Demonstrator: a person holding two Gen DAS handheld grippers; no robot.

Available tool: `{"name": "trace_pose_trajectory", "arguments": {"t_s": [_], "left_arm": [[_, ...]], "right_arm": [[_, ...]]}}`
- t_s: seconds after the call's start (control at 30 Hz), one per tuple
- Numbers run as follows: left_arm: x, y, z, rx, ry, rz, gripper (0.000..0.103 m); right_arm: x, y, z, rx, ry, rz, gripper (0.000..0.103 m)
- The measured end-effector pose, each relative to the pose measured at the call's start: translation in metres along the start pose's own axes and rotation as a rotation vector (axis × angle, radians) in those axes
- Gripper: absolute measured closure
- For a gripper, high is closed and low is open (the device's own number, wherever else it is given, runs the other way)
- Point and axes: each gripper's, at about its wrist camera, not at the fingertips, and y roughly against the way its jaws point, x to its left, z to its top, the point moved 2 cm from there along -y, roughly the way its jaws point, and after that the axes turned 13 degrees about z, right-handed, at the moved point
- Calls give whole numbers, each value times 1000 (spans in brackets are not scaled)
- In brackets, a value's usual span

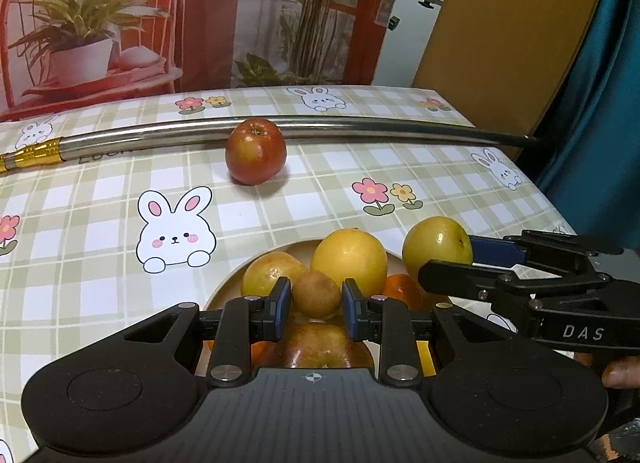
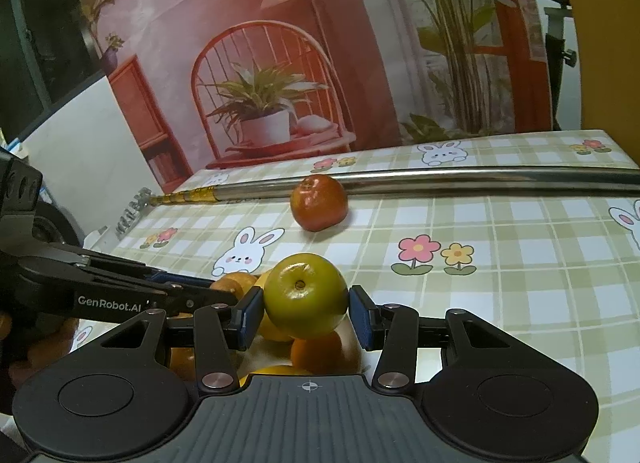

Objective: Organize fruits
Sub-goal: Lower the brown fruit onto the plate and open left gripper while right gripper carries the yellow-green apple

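Gripping a small brown fruit (image 1: 316,293) between closed left jaws, hovering over the bowl (image 1: 224,289) already holding fruit, likely for dropping in; pinching a yellow-green apple (image 2: 306,295) in the right jaws beside it; leaving the red apple (image 1: 256,151) far ahead, resting against a metal pole (image 1: 360,125) on the tabletop (image 1: 100,203).

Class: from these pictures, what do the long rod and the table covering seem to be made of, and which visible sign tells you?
Rod: likely polished steel, mirror-bright with streaked reflections, plus a gold-coloured fitting at one end. Table covering: probably wipeable vinyl or oilcloth, smooth, printed with checks and rabbits.
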Motion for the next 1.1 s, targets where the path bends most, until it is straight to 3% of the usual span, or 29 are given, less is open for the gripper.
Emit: {"name": "trace_pose_trajectory", "arguments": {"t_s": [0.43,0.53,0.6,1.1], "left_arm": [[26,34,-7,-73,114,86,72],[34,42,-10,-87,126,130,59],[37,48,-12,-101,129,152,59],[54,64,-23,-122,172,166,55]], "right_arm": [[16,-7,-4,49,30,29,60],[20,-11,-5,67,42,32,60],[23,-14,-6,82,46,31,60],[35,-28,-9,147,61,-17,60]]}}
